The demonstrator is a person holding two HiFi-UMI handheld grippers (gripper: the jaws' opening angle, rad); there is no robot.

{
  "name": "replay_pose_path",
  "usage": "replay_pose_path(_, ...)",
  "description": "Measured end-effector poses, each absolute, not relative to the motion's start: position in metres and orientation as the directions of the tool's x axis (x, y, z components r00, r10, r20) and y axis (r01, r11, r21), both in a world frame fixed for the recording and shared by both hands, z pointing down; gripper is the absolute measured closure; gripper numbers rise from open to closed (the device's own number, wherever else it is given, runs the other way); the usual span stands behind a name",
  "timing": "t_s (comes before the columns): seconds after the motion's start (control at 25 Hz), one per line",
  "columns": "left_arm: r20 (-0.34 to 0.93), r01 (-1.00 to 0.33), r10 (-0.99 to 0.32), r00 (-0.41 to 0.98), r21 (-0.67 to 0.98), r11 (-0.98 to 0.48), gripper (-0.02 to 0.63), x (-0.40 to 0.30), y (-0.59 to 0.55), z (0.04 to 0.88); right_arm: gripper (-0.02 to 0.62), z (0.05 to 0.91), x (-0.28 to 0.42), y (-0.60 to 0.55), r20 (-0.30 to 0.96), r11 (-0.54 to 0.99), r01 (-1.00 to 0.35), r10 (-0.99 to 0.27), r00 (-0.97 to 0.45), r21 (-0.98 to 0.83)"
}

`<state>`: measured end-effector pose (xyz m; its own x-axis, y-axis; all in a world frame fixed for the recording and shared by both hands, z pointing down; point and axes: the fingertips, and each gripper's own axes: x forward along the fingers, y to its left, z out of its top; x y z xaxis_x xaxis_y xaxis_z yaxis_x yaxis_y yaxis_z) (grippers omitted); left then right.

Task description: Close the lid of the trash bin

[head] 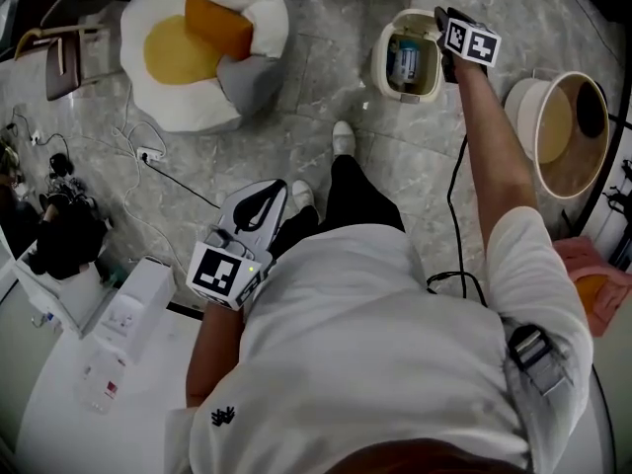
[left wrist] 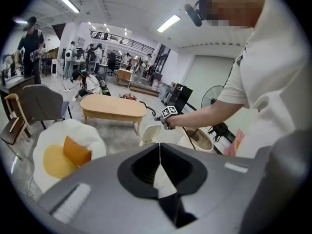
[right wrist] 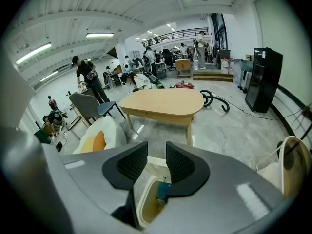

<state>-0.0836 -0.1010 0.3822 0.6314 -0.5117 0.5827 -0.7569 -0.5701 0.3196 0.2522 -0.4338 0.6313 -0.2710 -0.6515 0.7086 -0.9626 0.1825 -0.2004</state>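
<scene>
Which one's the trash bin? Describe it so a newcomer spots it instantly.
Start at the fried-egg beanbag and look right. The bin is the small cream one by the right claw. It is open with a blue item inside, unlike the bigger round tub beside it.

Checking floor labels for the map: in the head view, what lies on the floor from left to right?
chair → egg-shaped cushion → trash bin → round tub
</scene>
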Motion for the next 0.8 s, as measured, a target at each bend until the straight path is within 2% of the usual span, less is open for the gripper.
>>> replay_pose_path(0.44, 0.651, -0.786, -0.468, 0.598, 0.362, -0.501, 0.546, -0.089, -0.109, 0.398, 0.494, 0.688, 0.275, -0.463, 0.772, 0.039, -0.969, -0.597, -0.217, -0.242)
replay_pose_path(0.8, 0.636, -0.781, -0.486, 0.600, 0.335, -0.527, 0.546, -0.096, -0.121, 0.406, 0.495, 0.702, 0.277, -0.457, 0.802, 0.065, -0.973, -0.556, -0.220, -0.221)
